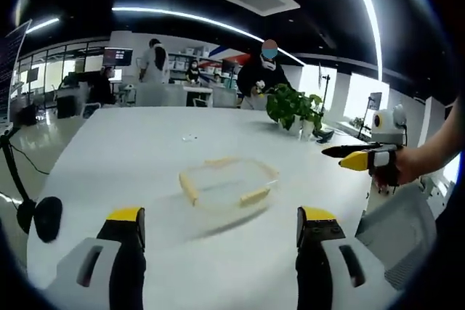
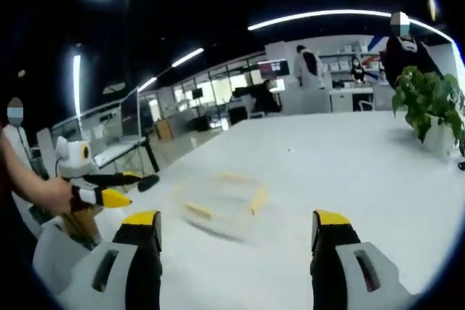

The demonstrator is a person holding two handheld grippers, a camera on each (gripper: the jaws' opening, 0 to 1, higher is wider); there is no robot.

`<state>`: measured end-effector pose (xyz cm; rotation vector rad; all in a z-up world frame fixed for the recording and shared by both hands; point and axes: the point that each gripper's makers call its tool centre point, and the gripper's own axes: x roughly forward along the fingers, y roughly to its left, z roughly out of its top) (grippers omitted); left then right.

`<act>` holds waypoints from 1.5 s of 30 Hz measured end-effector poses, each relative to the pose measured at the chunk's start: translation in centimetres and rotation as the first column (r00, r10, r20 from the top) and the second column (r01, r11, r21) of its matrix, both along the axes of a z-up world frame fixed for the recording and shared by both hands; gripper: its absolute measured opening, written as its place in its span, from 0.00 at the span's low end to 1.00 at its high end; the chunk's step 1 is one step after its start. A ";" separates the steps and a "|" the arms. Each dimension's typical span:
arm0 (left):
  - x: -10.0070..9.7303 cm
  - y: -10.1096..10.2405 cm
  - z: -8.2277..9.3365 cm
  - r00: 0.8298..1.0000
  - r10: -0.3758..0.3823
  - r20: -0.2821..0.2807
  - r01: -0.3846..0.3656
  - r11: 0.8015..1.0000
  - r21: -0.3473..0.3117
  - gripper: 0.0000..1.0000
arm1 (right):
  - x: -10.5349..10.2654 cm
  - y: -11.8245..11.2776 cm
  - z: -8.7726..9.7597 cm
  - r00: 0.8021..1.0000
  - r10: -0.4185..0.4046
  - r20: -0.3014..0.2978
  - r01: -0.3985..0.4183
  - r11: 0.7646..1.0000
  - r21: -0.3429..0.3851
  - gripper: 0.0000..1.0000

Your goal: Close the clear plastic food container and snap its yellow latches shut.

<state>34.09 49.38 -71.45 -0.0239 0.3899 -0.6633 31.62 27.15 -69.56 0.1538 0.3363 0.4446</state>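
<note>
Clear plastic, the container (image 1: 229, 185) (image 2: 221, 205) sits on the white table (image 1: 131, 150) (image 2: 349, 172) (yellow latches (image 1: 254, 196) at its sides), ahead of both grippers. Left gripper (image 1: 218, 226) and right gripper (image 2: 237, 230) hover short of it, jaws wide apart. A plant (image 1: 294, 109) (image 2: 429, 99) stands beyond.

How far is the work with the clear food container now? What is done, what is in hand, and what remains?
Little looks done yet. The clear container rests on the white table, its yellow latches visible, but blur hides whether any are snapped. In hand: nothing; the left gripper and right gripper are both open, apart from the container. Left: reaching it, closing the lid if needed, and pressing the latches.
</note>
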 end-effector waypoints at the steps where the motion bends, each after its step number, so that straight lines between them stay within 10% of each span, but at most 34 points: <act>1: -0.2 0.0 0.0 1.000 0.002 0.001 -0.002 1.000 -0.002 0.87 | -0.2 -0.1 -0.1 1.000 -0.002 -0.001 0.002 1.000 0.000 0.86; 45: -4.5 0.0 0.7 0.995 0.058 0.076 -0.056 0.998 -0.026 0.89 | -4.2 -2.1 2.7 0.993 -0.041 0.108 0.037 0.999 0.034 0.93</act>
